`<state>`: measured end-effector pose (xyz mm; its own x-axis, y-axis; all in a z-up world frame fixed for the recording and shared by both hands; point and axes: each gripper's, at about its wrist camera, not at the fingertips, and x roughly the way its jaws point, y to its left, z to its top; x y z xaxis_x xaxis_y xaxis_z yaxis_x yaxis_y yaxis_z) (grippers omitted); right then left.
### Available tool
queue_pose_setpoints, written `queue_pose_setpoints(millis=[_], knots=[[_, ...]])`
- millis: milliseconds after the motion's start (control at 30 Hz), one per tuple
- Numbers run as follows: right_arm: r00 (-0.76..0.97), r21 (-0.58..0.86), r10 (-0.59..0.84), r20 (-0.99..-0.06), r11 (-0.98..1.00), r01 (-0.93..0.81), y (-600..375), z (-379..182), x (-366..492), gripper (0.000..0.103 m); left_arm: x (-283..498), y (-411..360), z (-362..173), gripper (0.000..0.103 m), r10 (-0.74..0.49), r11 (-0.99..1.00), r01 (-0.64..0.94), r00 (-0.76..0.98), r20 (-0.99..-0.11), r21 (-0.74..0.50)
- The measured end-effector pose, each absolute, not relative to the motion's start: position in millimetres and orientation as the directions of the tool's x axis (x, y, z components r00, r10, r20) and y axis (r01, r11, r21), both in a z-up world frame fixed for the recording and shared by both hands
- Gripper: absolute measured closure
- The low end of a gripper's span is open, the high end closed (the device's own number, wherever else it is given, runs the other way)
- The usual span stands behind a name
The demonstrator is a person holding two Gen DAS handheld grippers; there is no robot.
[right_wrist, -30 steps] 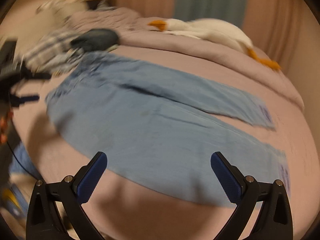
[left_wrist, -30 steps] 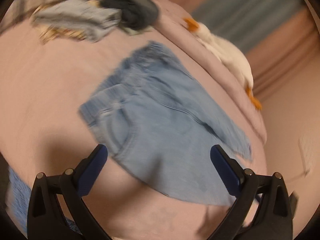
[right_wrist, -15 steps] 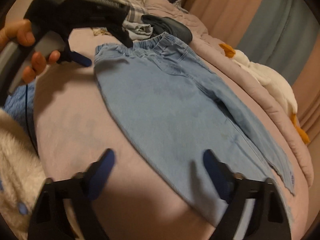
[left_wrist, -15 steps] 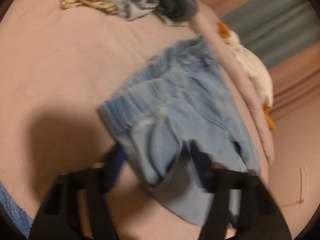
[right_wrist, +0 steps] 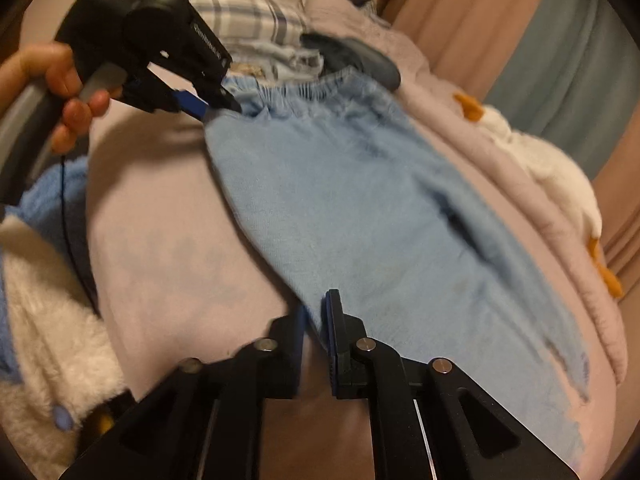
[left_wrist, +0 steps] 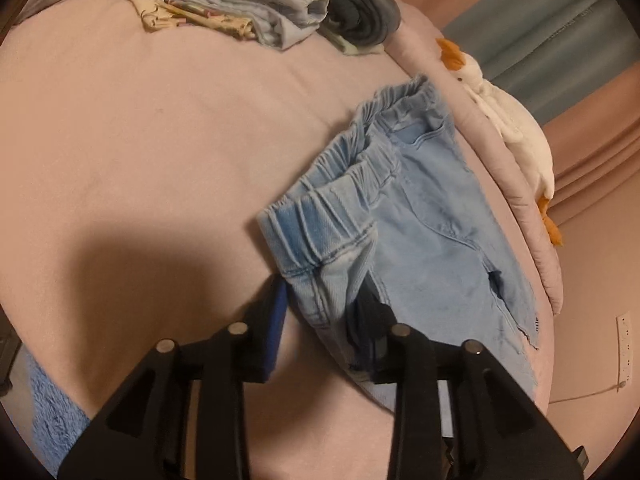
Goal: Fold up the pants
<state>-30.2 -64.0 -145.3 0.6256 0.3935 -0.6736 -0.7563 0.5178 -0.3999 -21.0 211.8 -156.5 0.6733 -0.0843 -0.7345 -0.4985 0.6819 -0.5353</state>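
Note:
Light blue denim pants (right_wrist: 360, 208) with an elastic waistband (left_wrist: 340, 200) lie spread on a pink bed (left_wrist: 140, 140). My left gripper (left_wrist: 324, 312) is shut on the near corner of the waistband, which bunches up between its fingers; it also shows in the right wrist view (right_wrist: 216, 108), held by a hand. My right gripper (right_wrist: 316, 320) is shut on the near side edge of the pants, lower down the leg. The two legs run away to the right with a gap at the crotch (right_wrist: 464, 228).
A pile of folded clothes (left_wrist: 224, 12) and a dark garment (left_wrist: 360, 12) sit at the far side. A white plush goose (left_wrist: 516, 128) lies along a rolled pink blanket (right_wrist: 520, 200). A fluffy white and blue item (right_wrist: 44, 320) lies at the near left.
Both grippers were open above the pants a second ago. They have moved down to the near edge and closed, the left on the waistband corner, the right on the side edge.

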Motion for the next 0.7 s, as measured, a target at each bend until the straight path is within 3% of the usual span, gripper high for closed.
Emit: queue_pose_setpoints(millis=[67,133,200,267,367,500,567,700], knots=[[0.626,-0.369,0.413,-0.661,0.547,-0.751,-69,-142,-32,0.088,-25,209,-141,0.052,0.000,0.729,-0.510,0.666,-0.746,-0.456],[0.589,-0.279,0.453,-0.669,0.581,-0.765,-78,-128,-26,0.067,-32,201,-121,0.052,0.081,0.776,-0.496,0.691,-0.718,-0.390],[0.571,-0.177,0.505,-0.648,0.629,-0.757,-95,-110,-20,0.061,-29,187,-100,0.044,0.131,0.831,-0.454,0.722,-0.679,-0.322],[0.604,-0.106,0.514,-0.609,0.702,-0.704,-121,-93,-7,0.061,-18,168,-92,0.039,0.093,0.877,-0.374,0.748,-0.657,-0.301],[0.654,-0.083,0.394,-0.646,0.815,-0.574,-146,-96,25,0.061,15,129,-107,0.039,-0.022,0.941,-0.222,0.714,-0.700,-0.256],[0.638,-0.146,0.200,-0.744,0.882,-0.447,-168,-127,50,0.061,43,92,-155,0.038,-0.028,0.983,-0.131,0.575,-0.818,-0.126],[0.644,-0.153,0.209,-0.736,0.875,-0.459,-179,-131,43,0.061,36,85,-160,0.038,-0.012,0.995,-0.067,0.608,-0.794,-0.067],[0.639,-0.170,0.189,-0.746,0.873,-0.457,-216,-123,28,0.061,31,102,-149,0.038,-0.072,0.990,-0.055,0.611,-0.788,-0.133]])
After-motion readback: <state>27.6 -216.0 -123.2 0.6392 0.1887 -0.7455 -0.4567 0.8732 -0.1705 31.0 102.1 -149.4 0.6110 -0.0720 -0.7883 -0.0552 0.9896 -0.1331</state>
